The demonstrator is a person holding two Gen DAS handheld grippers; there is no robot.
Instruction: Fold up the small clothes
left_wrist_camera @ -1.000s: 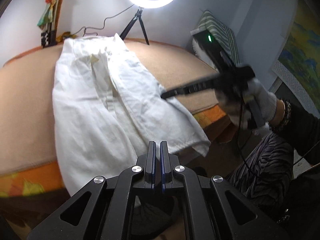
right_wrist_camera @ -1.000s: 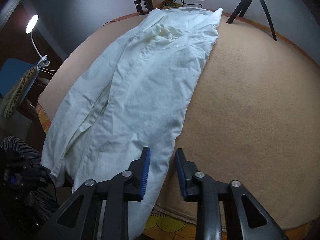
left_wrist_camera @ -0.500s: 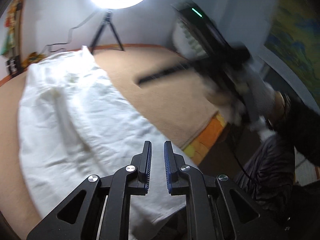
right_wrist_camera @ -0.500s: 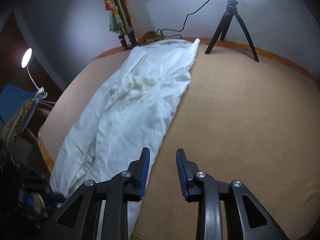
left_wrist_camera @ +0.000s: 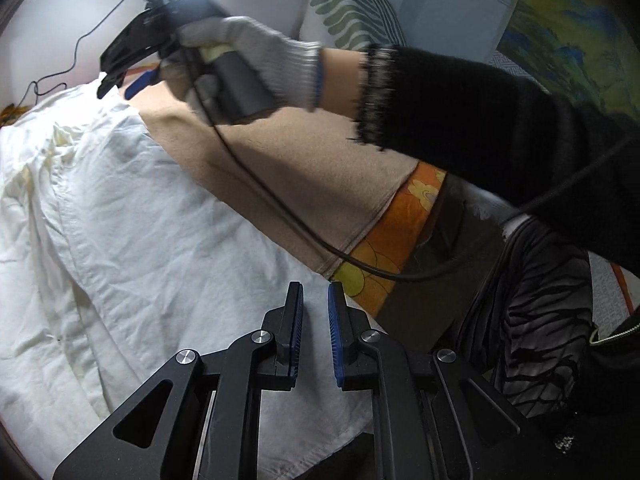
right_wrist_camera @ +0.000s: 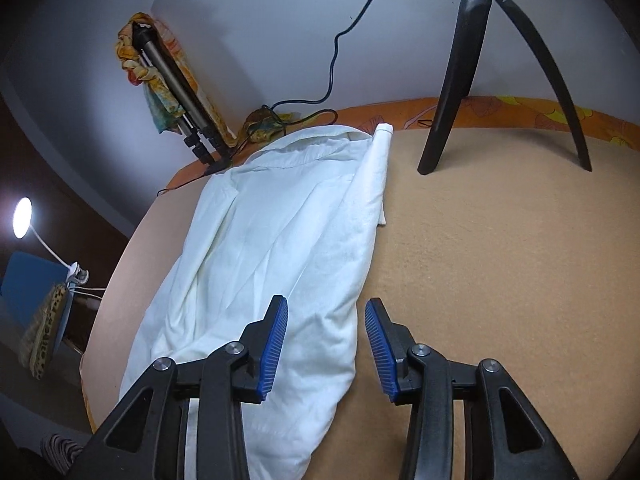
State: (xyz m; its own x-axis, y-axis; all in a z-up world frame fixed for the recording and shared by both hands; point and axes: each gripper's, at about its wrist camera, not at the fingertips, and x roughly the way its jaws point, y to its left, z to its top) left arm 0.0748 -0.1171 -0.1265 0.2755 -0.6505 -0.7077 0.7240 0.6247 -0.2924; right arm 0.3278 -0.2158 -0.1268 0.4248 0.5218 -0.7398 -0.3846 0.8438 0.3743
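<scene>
Tan blanket (right_wrist_camera: 500, 280) is covering the whole work surface, with an orange flowery sheet (left_wrist_camera: 404, 224) peeking out along the near edge, and a black tripod (right_wrist_camera: 452, 92) is standing on it at the back by the wall. White garment (right_wrist_camera: 280, 248) is lying stretched out lengthwise on the blanket, all wrinkly, one end up by the wall and the other hanging off the near edge. Left gripper (left_wrist_camera: 314, 328) is hovering over that near end with its blue-padded jaws sitting slightly apart, not pinching anything. Right gripper (right_wrist_camera: 326, 344) is reaching further up, held by a gloved hand (left_wrist_camera: 248, 64), jaws spread wide and empty, straddling the garment's right edge. A black cable (left_wrist_camera: 280, 208) is trailing from it across the blanket. Desk lamp (right_wrist_camera: 22, 218) is glowing off to the left.
</scene>
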